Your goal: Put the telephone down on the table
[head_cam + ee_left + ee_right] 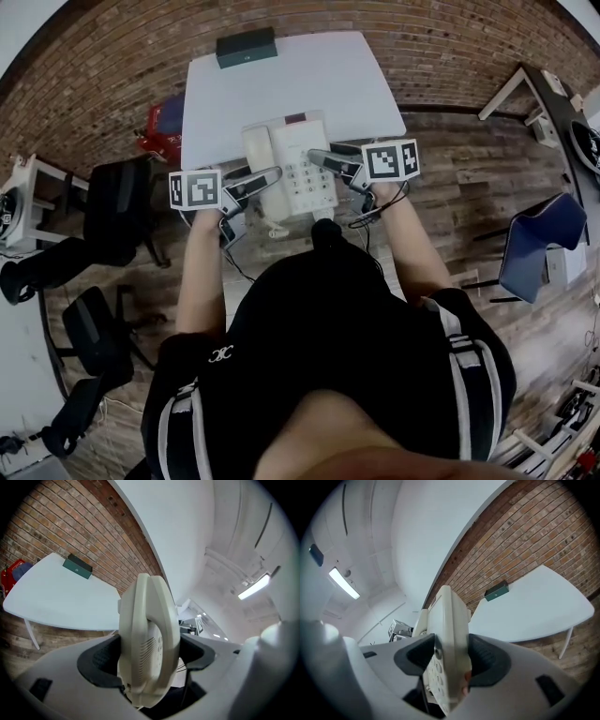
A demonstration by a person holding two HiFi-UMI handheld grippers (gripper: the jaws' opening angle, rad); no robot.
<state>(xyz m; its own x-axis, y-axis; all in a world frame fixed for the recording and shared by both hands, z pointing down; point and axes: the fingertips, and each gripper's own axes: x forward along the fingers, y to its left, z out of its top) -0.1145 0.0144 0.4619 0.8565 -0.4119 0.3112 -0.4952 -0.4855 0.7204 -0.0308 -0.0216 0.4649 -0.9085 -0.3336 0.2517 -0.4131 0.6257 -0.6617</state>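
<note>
Spanning left tool and right tool, the gripped telephone.

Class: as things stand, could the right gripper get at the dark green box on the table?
Probably not: the right gripper is shut on the telephone, shared with the left gripper, and the green box lies well beyond it.

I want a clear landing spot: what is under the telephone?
Seen from above, the white table spreads under the telephone; a green box sits at its far edge. The patch straight beneath is hidden by it.
</note>
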